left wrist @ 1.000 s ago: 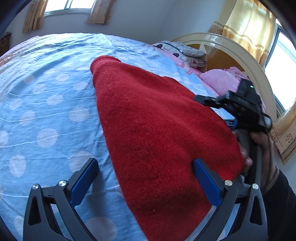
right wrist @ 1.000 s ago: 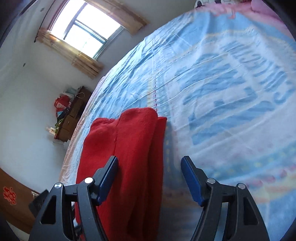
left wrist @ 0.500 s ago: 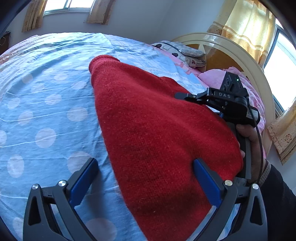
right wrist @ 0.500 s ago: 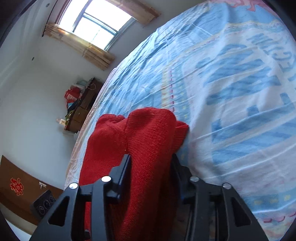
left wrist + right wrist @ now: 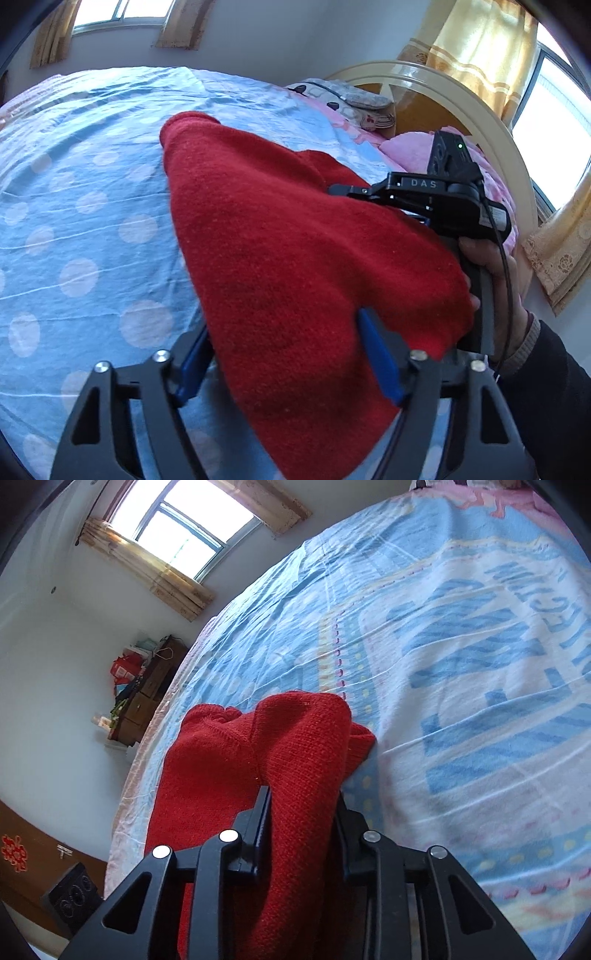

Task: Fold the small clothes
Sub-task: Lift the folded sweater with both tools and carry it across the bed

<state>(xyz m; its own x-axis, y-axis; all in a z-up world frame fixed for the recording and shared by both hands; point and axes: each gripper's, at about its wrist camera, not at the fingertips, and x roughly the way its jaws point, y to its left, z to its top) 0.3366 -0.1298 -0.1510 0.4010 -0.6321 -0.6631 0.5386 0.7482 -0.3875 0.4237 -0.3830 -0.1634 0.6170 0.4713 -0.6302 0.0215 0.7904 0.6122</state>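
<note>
Where the left wrist camera looks down over the bed [image 5: 74, 229], the red knit garment [image 5: 295, 258] lies on the blue spotted sheet, its long axis running away from the lens toward a rounded far end, its near end passing between the blue pads of the left claw [image 5: 288, 354]. That claw's jaws have just been closing and now bracket the cloth at middling width; the left pad meets the cloth edge and the right one sits under a fold, so whether they truly pinch cannot be told. The right claw [image 5: 347, 190] reaches in from the right, held by a hand [image 5: 495, 273], at the garment's far side edge. In the right wrist view, the right claw [image 5: 301, 812] has just been closing and now stands narrow, clamped on a thick ridge of the red knit garment [image 5: 303, 746], which stretches ahead and leftward across the printed sheet of the bed [image 5: 461, 664]. Both claws sit at the cloth, the right with the firmer hold.
</note>
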